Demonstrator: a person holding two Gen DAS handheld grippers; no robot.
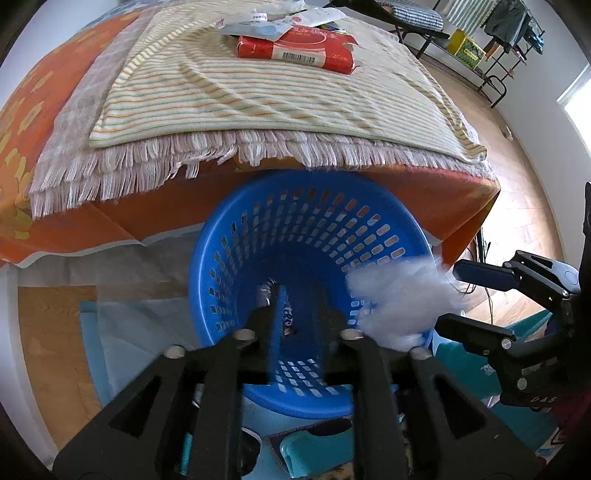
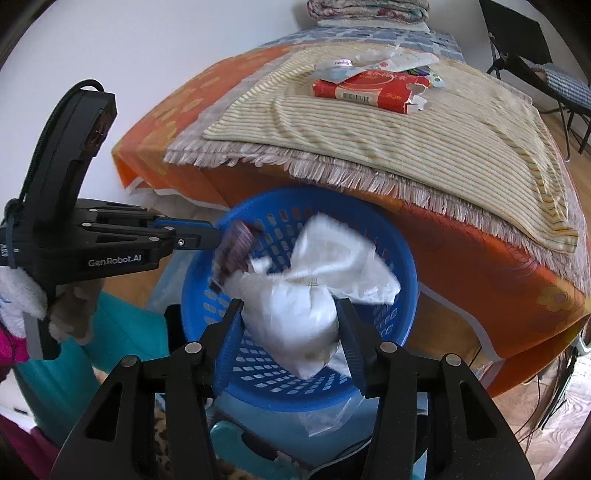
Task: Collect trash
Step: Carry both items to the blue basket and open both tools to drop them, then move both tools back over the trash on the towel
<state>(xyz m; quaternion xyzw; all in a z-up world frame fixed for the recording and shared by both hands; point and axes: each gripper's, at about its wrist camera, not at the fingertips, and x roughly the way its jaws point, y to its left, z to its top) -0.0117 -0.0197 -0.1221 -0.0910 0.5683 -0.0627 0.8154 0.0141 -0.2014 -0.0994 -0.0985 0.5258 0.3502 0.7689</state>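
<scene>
A blue perforated basket [image 1: 236, 236] [image 2: 402, 258] stands on the floor under the table's front edge. My left gripper [image 1: 299, 310] [image 2: 218, 236] is open over the basket; a dark purple wrapper [image 1: 286, 314] [image 2: 236, 251], blurred, is just off its fingertips over the basket. My right gripper [image 2: 291, 328] [image 1: 448, 295] is open above the basket's near rim, and a white crumpled plastic bag [image 2: 317, 280] [image 1: 399, 299], blurred, sits between its fingers. On the table lie a torn red box [image 1: 299, 50] [image 2: 373, 92] and white paper wrappers [image 1: 273, 20] [image 2: 384, 62].
The table has an orange cloth [image 2: 461, 251], a fringed grey mat and a striped towel [image 1: 258, 96]. A folded blanket [image 2: 369, 11] lies at the back. Black folding racks [image 1: 480, 48] stand at the right. Teal items [image 1: 306, 450] lie on the floor near me.
</scene>
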